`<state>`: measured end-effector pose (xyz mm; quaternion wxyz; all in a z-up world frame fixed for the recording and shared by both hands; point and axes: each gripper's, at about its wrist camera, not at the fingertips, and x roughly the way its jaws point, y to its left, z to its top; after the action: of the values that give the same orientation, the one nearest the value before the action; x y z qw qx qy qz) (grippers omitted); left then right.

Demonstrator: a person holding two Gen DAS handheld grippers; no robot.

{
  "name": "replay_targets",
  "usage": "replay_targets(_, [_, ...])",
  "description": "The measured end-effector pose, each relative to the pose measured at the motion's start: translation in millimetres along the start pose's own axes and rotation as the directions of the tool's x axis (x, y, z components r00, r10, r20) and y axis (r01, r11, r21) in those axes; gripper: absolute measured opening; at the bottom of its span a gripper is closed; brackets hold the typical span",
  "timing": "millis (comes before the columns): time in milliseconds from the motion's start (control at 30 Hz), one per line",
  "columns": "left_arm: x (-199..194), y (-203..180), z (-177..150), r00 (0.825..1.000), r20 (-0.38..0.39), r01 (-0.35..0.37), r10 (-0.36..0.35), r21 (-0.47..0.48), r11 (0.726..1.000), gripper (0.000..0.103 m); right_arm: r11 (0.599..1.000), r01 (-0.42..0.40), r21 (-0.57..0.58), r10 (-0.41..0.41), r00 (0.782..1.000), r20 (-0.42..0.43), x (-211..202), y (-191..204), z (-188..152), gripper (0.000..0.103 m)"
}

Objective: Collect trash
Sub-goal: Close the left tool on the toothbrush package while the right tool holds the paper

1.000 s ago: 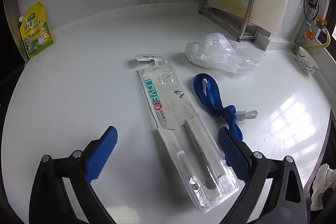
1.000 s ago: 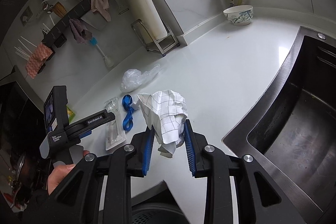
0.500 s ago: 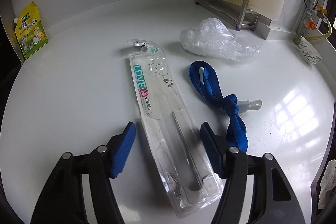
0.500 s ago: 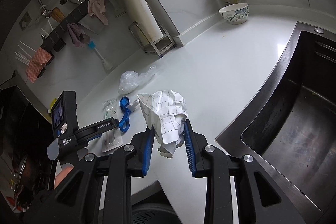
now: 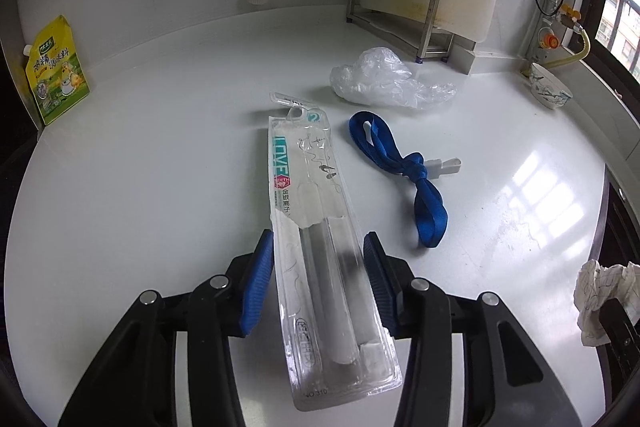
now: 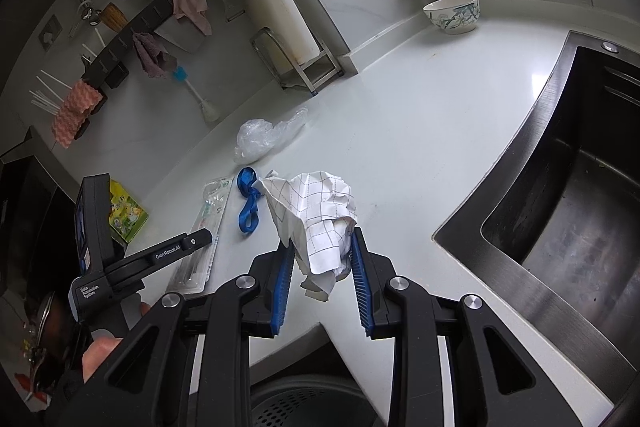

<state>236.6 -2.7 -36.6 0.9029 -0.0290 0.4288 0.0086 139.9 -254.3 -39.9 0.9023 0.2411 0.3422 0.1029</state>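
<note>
Clear plastic toothbrush pack (image 5: 320, 247) between closing left fingers (image 5: 256, 287), right fingers (image 6: 284, 275) clenching checked crumpled paper (image 6: 316, 219)

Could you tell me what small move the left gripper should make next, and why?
Probably lift slightly. The left gripper has just been closing, its pads now against both edges of the toothbrush package, which still lies flat on the countertop.

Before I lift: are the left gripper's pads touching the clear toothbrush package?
Touching. In the left wrist view the left gripper has just been closing, and both blue pads sit flush against the edges of the toothbrush package, with no gap showing.
</note>
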Motion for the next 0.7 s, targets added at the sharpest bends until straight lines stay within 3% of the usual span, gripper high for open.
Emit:
replay_targets(467, [-72.4,23.6,-43.4,0.993,0.051,0.105,-0.106,0.031,0.994,0.039,1.0,-0.004,-0.009,0.004,0.999,-0.044,-19.6,29.7,-44.7,0.027])
replay_targets(500, [-76.3,24.3,-45.8,0.992,0.056,0.109,-0.111,0.034,0.993,0.037,1.0,-0.004,-0.011,0.004,0.999,-0.042,-22.6,31.5,-47.3,0.027])
replay_targets(533, [-79.8,24.7,-48.4,0.992,0.055,0.115,-0.117,0.041,0.993,0.018,1.0,-0.002,-0.012,0.002,0.999,-0.042,-25.2,33.0,-49.6,0.027])
replay_targets(567, [-82.5,25.1,-50.9,0.991,0.048,0.125,-0.127,0.045,0.991,0.007,1.0,-0.001,-0.013,0.001,0.999,-0.043,-27.5,34.0,-51.9,0.027])
replay_targets(700, [-84.4,27.9,-63.6,0.991,0.029,0.128,-0.13,0.056,0.99,0.006,1.0,0.004,-0.014,-0.005,0.999,-0.047,-33.5,37.2,-59.7,0.027])
